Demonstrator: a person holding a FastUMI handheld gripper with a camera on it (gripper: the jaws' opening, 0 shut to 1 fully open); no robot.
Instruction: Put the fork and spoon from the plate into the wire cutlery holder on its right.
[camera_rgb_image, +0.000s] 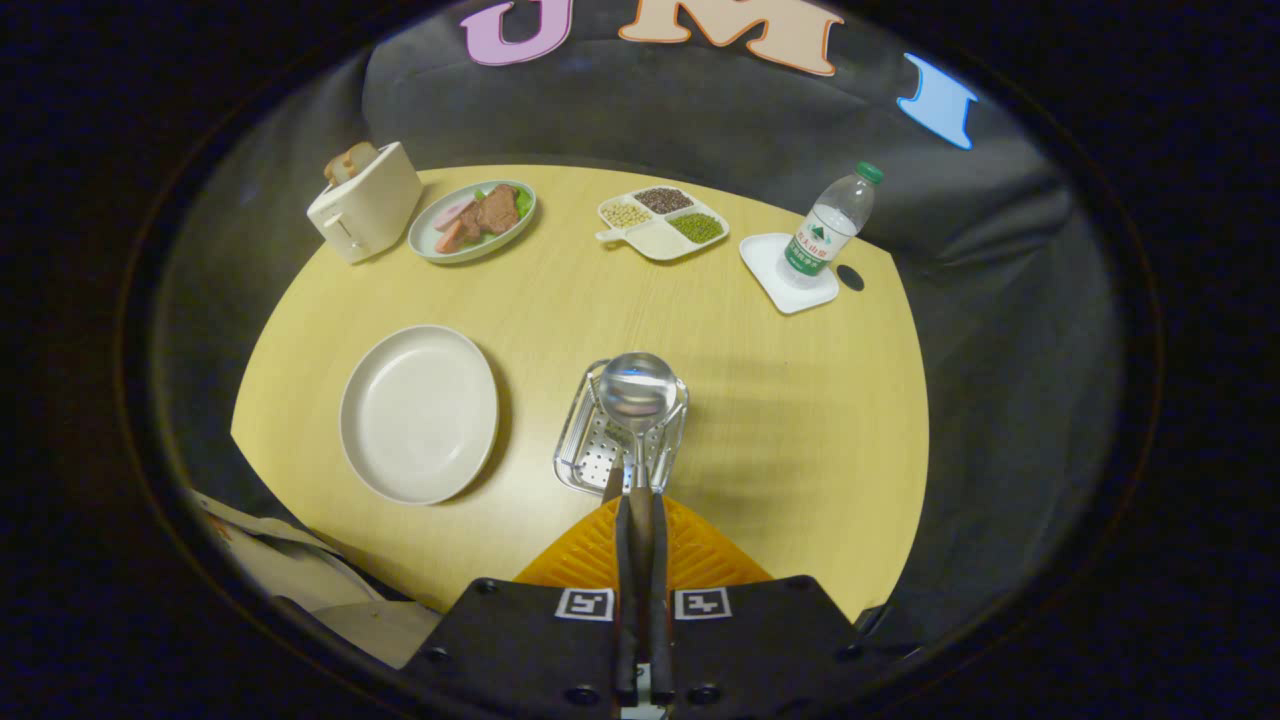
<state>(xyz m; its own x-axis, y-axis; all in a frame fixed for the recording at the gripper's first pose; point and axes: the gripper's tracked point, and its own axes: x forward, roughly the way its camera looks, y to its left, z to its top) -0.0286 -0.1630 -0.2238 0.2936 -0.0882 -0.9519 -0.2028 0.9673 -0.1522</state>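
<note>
Closed narrowly, the jaws of the gripper (638, 495) pinch the handle of a metal spoon (637, 395), with both fingers (622, 560) pressed against it. The spoon's round bowl stands out ahead of the fingertips, over the wire cutlery holder (580, 455), a perforated metal basket resting on the yellow wooden table (790, 420). Whether the spoon touches the holder cannot be told, and what lies inside the holder is partly hidden by the spoon and fingers.

Left of the holder sits a round beige plate (420, 412), its surface bare. Beyond it, at the far side of the table, a cream toaster (365, 203) holds slices of bread (350, 160). Just beside the toaster is an oval dish (428, 240) carrying pieces of meat, pink slices and a bit of green leaf. Further right is a divided tray (655, 243) with pale beans, dark grains and green beans in separate compartments; its nearest compartment looks empty. A plastic water bottle (832, 222) with a green cap stands on a small white square tray (768, 262).
</note>
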